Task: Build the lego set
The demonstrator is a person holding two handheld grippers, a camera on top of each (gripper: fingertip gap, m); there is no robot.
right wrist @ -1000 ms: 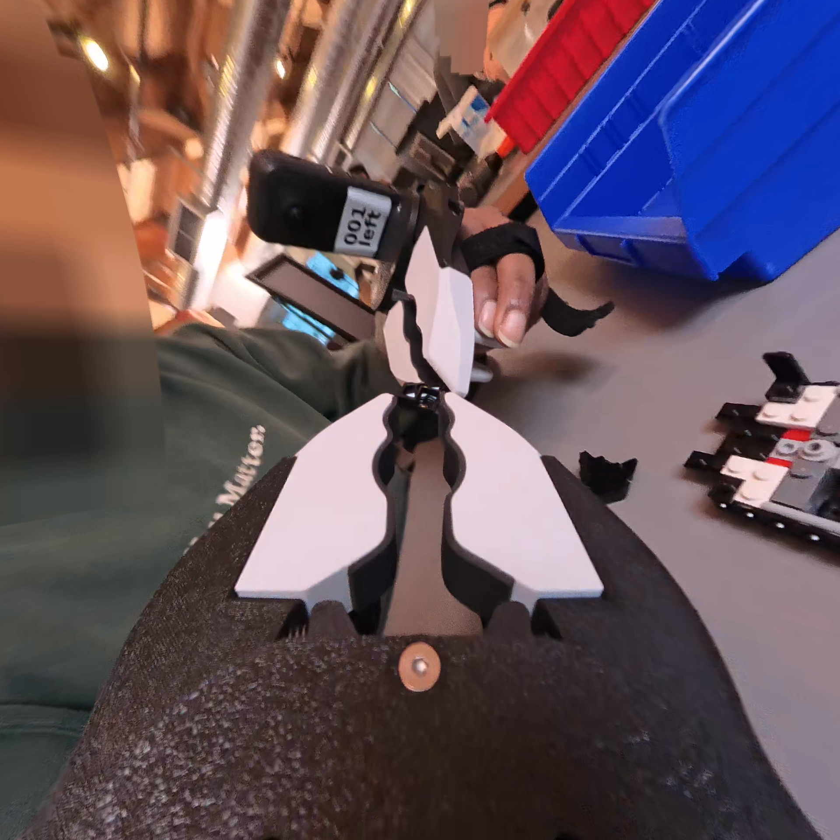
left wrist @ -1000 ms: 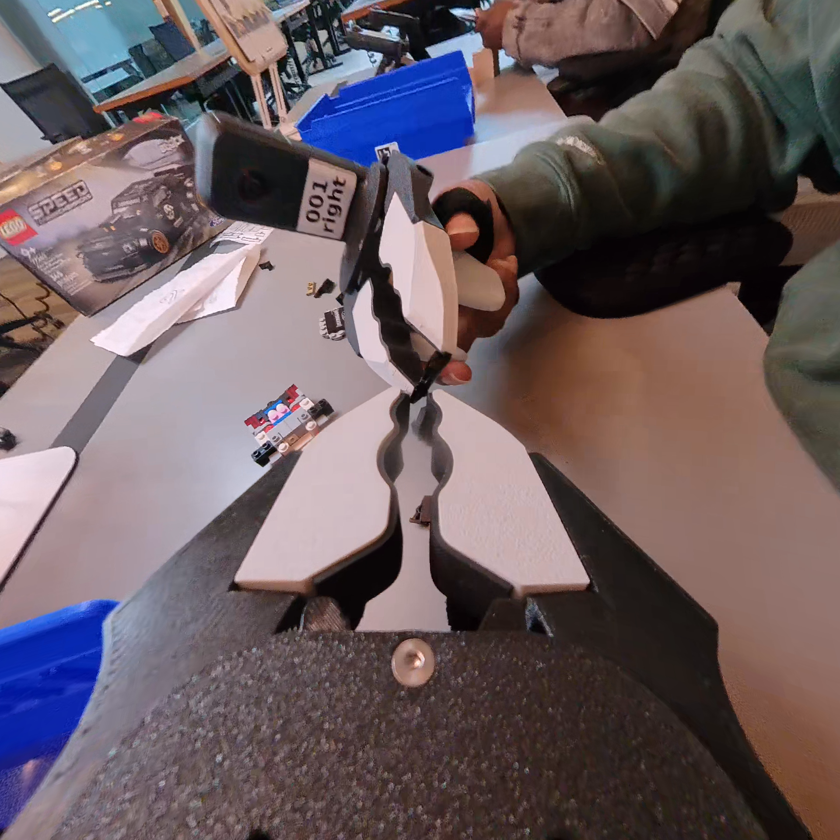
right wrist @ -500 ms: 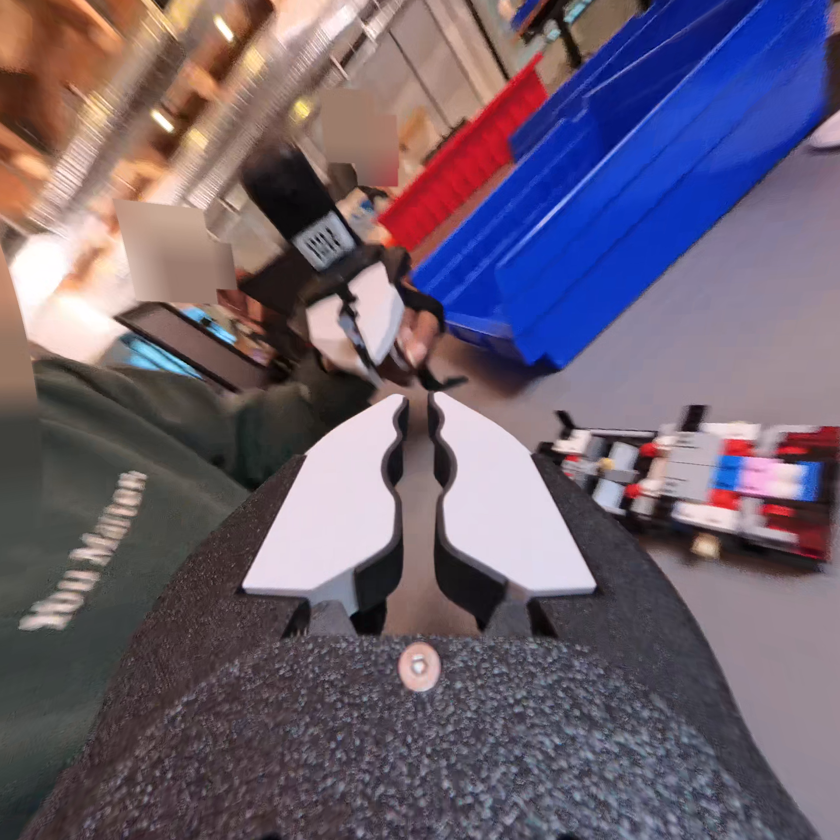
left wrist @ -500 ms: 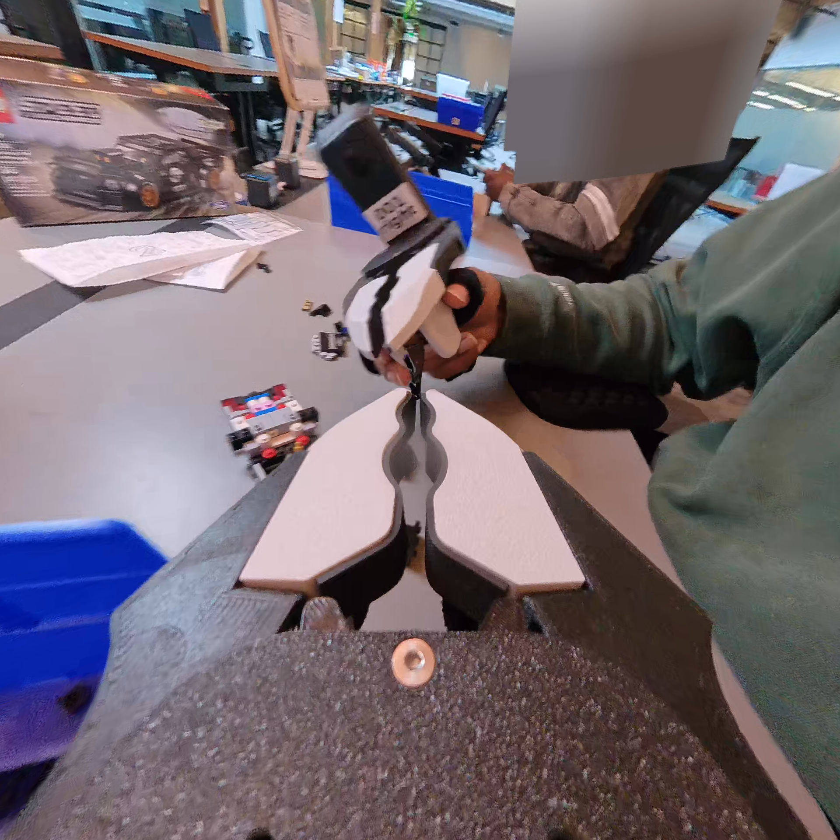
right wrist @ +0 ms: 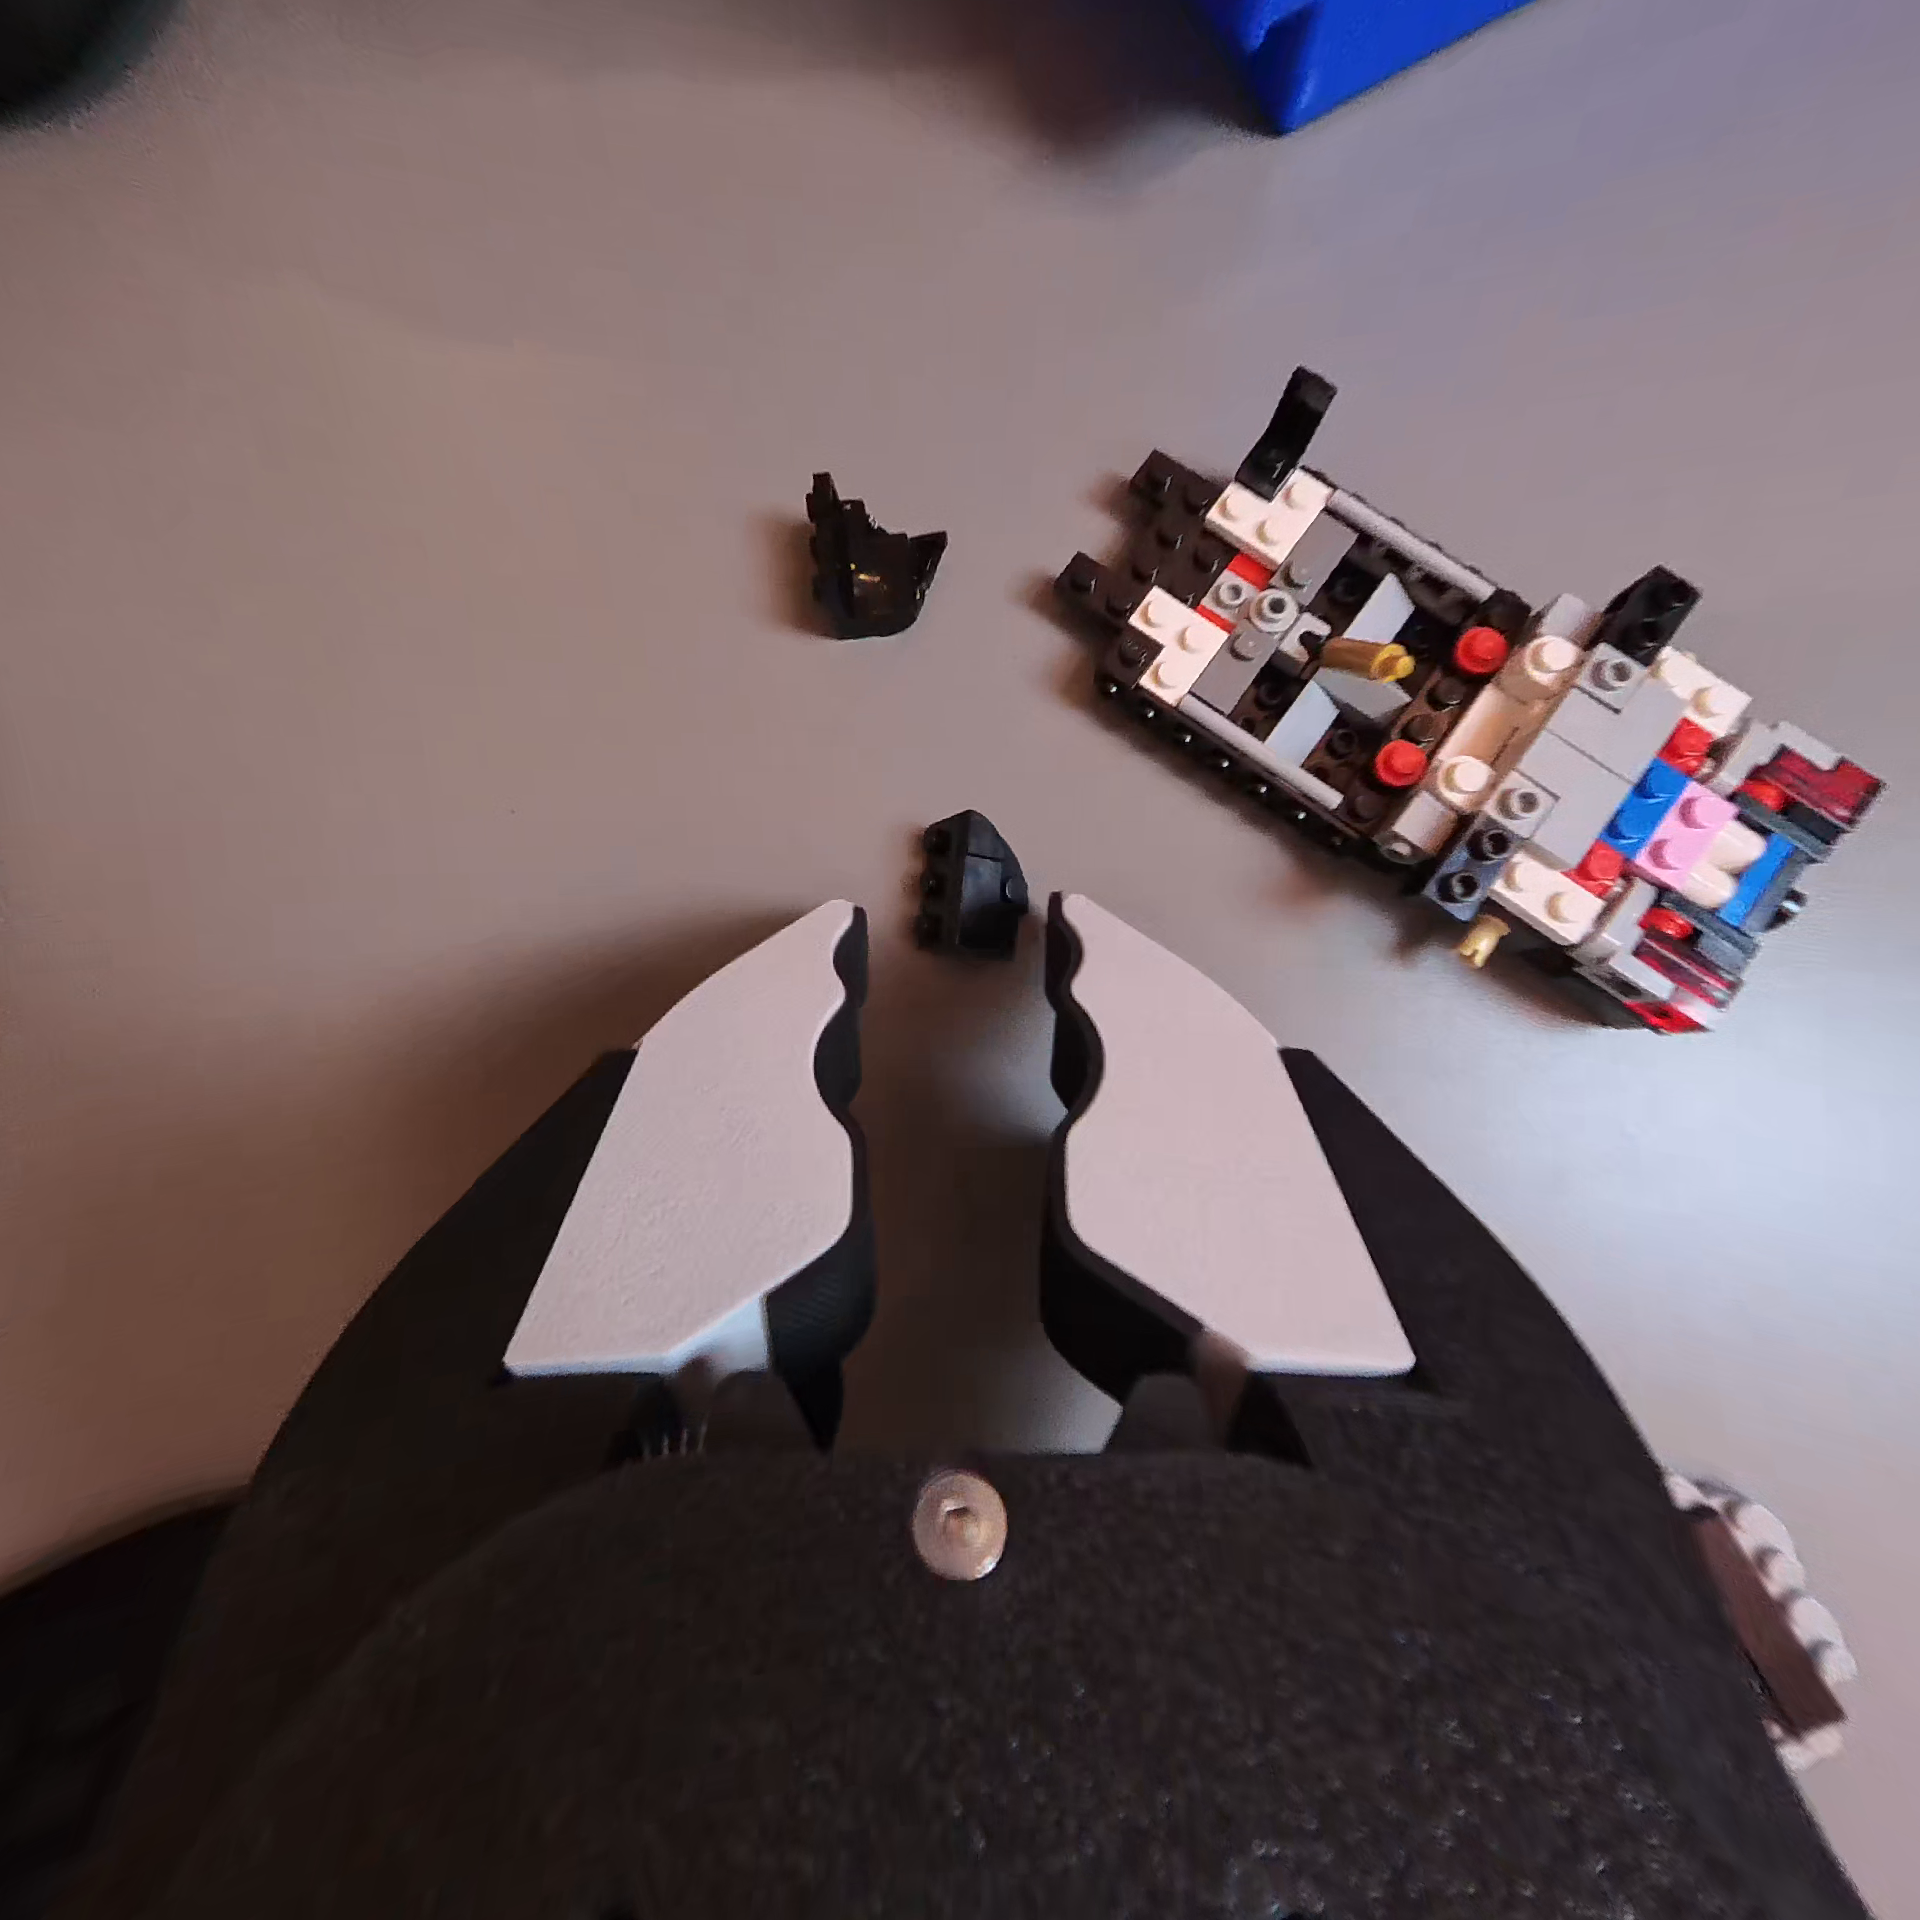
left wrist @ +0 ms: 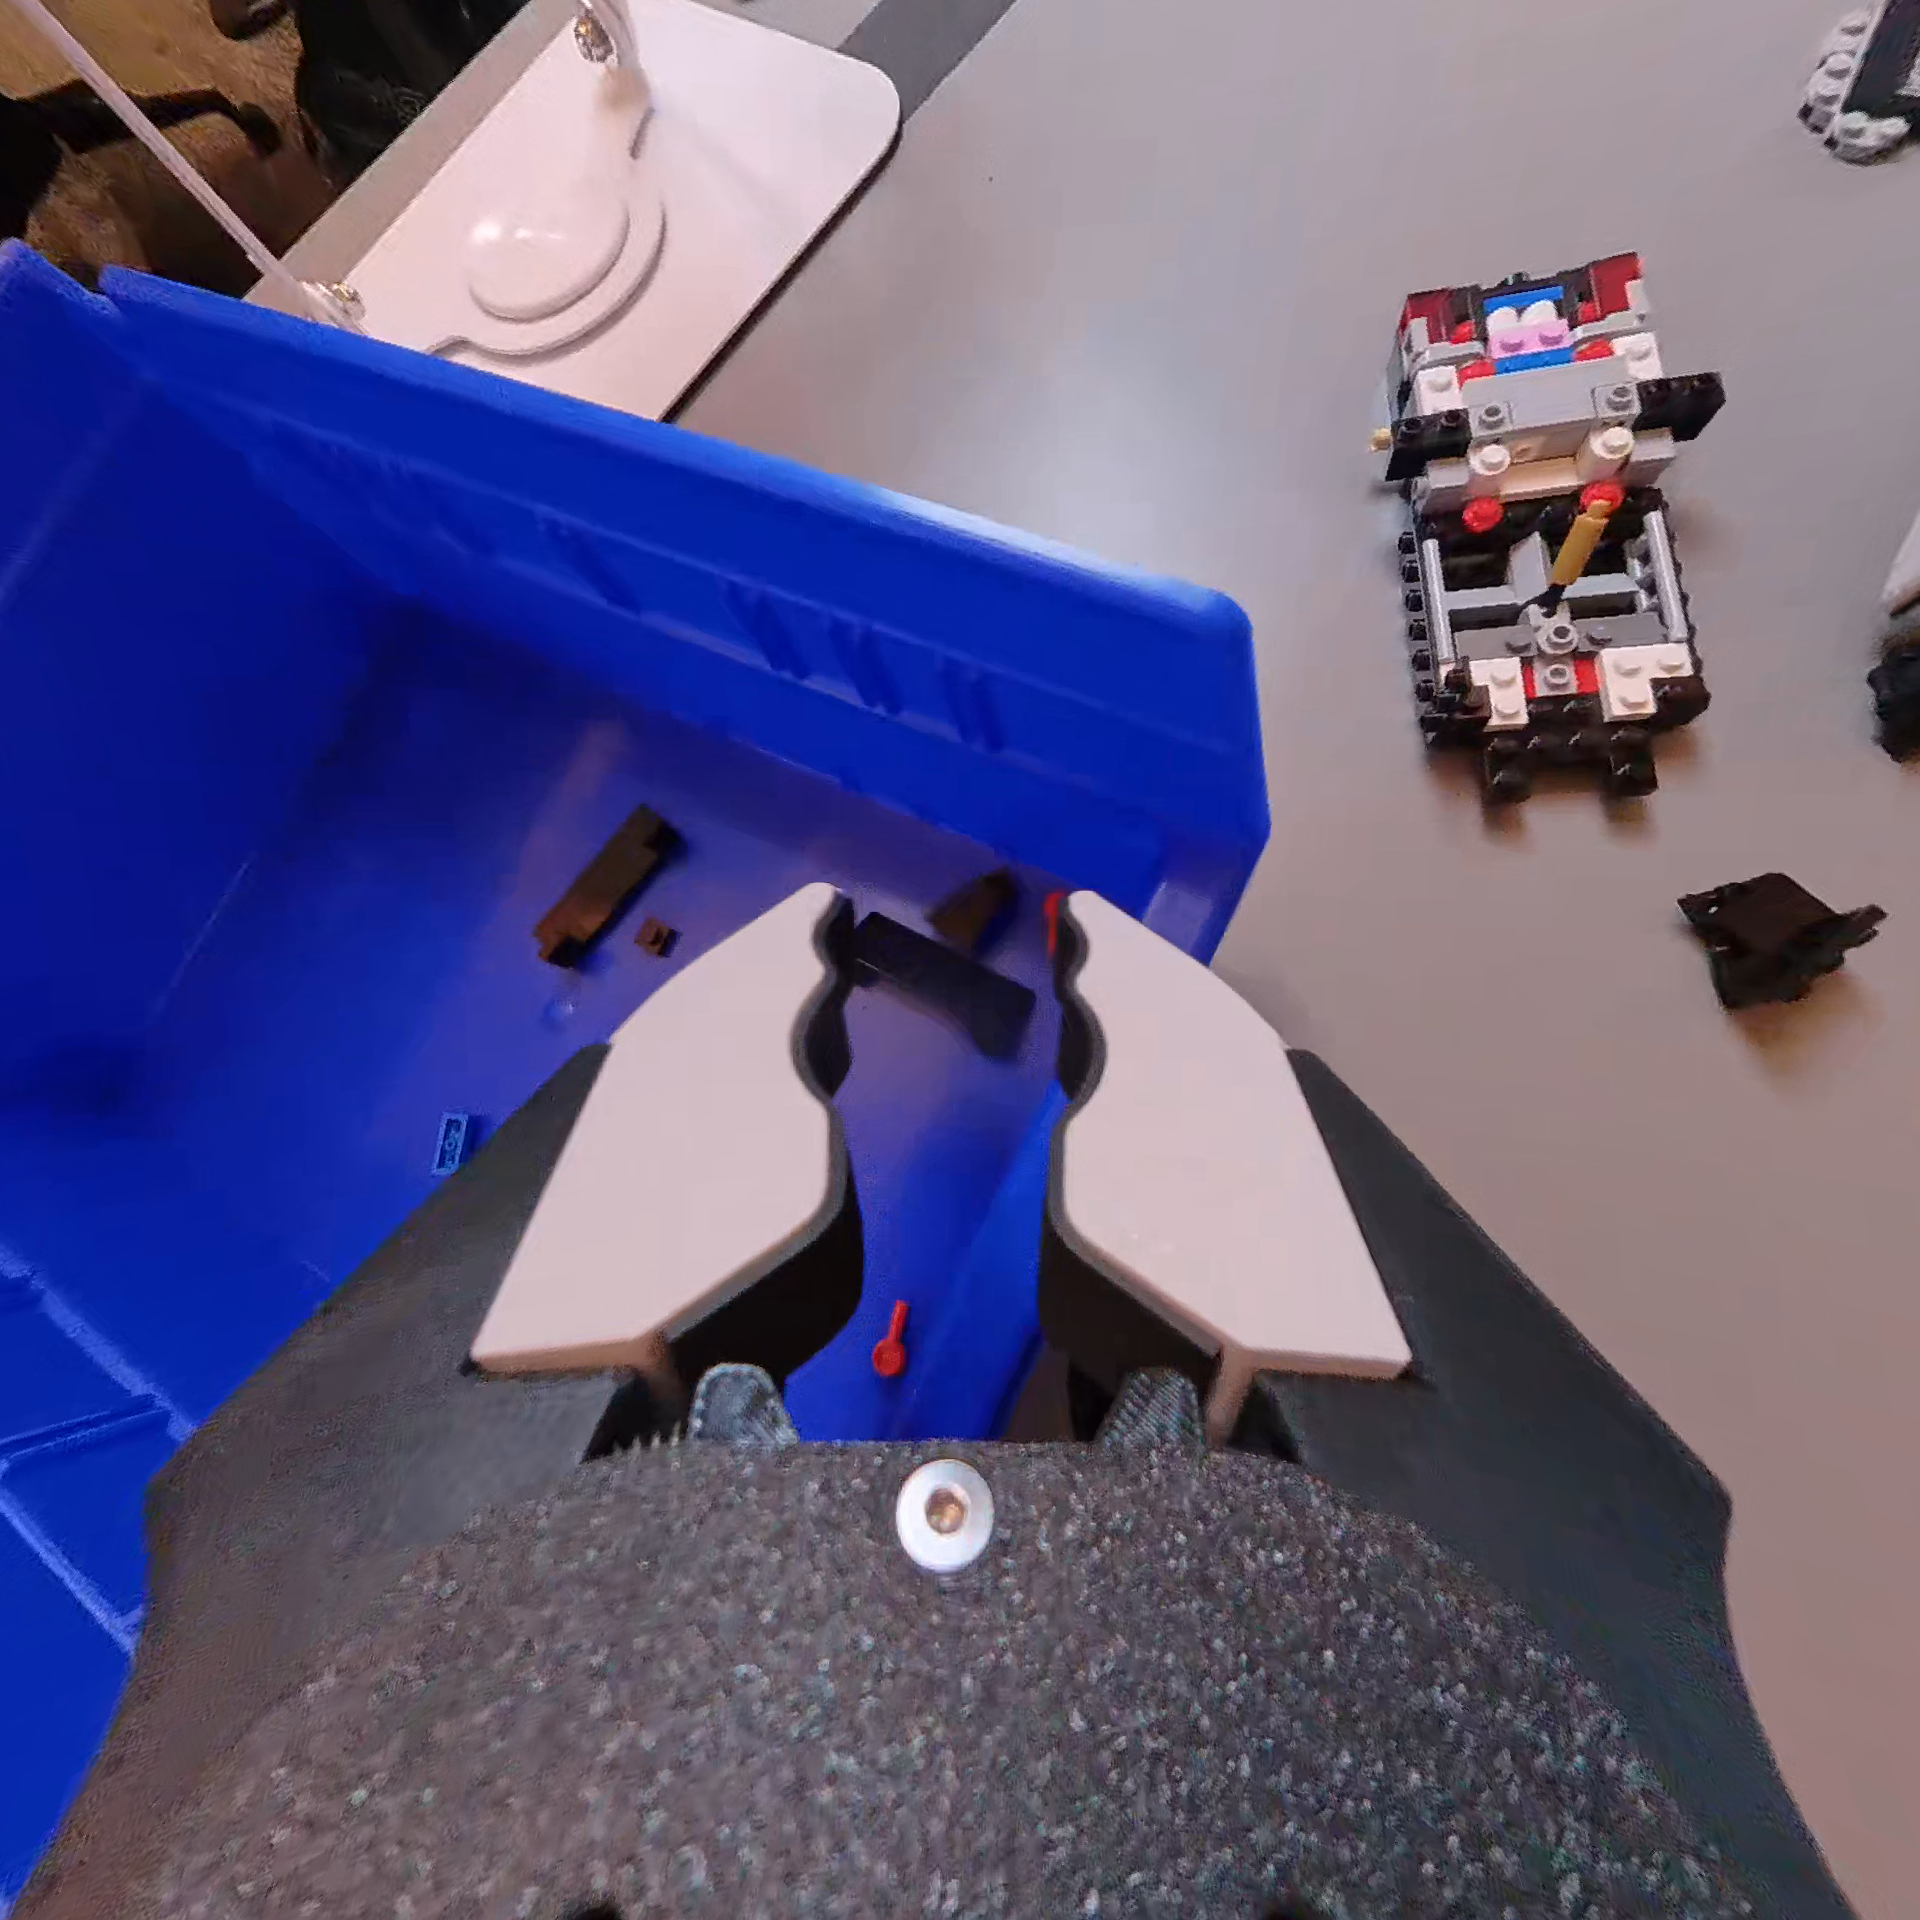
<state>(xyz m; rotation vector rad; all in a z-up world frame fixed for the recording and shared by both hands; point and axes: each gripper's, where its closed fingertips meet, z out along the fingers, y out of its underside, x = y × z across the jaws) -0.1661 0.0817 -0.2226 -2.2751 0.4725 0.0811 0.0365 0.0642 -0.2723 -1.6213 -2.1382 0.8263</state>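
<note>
Two grippers hovered, jaws apart and empty.

The left gripper hung over a glossy blue bin holding a flat black piece; the right gripper hung just short of a small studded black brick, near the half-built brick car on the matte grey table.

Bright, even, soft light from overhead. Short, soft shadows under the brick car and loose black pieces on the grey worktop. Mild glare on the white base. Motion blur on the blue bin rim. Strong wide-angle bending at edges; near claw bodies soft, grainy.
</note>
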